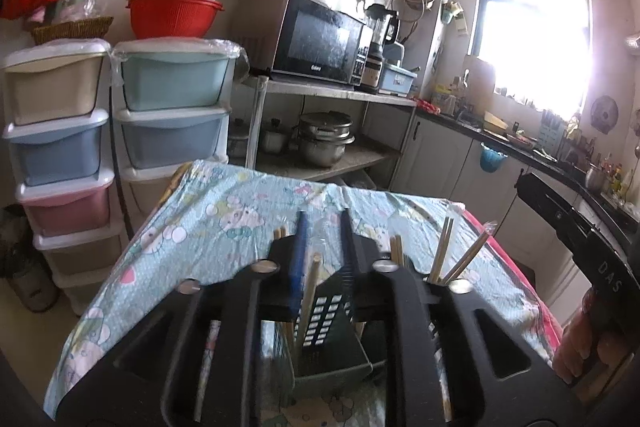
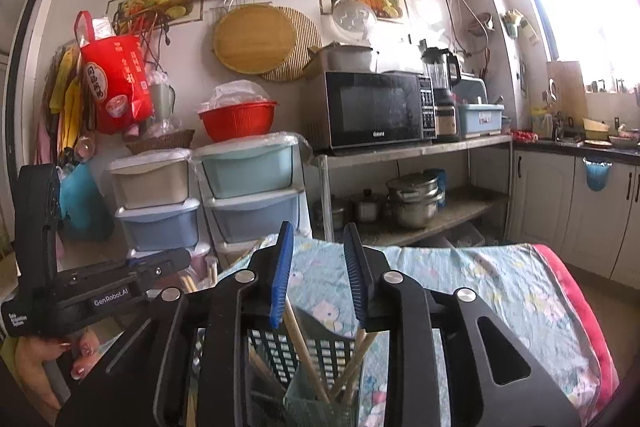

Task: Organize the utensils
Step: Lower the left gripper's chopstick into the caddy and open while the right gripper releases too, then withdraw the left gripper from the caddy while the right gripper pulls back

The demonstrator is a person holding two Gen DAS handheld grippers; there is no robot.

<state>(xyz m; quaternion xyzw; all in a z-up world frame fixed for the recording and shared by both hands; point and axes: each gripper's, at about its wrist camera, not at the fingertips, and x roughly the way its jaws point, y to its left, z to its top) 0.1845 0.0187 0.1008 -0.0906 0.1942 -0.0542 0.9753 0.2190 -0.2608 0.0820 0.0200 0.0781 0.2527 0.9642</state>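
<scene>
A dark slotted utensil holder stands on the table with the blue cartoon cloth. Several wooden chopsticks stand in it. My left gripper hangs over the holder, jaws open, one chopstick rising between them untouched. More chopsticks stick up to its right. In the right wrist view the same holder sits below my right gripper, which is open and empty, with chopsticks leaning in the holder beneath it. The left gripper's body shows at the left there.
Stacked plastic drawers stand beyond the table's far left. A metal shelf with a microwave and pots is behind. Kitchen counter and cabinets run along the right. The right gripper's body is at the right edge.
</scene>
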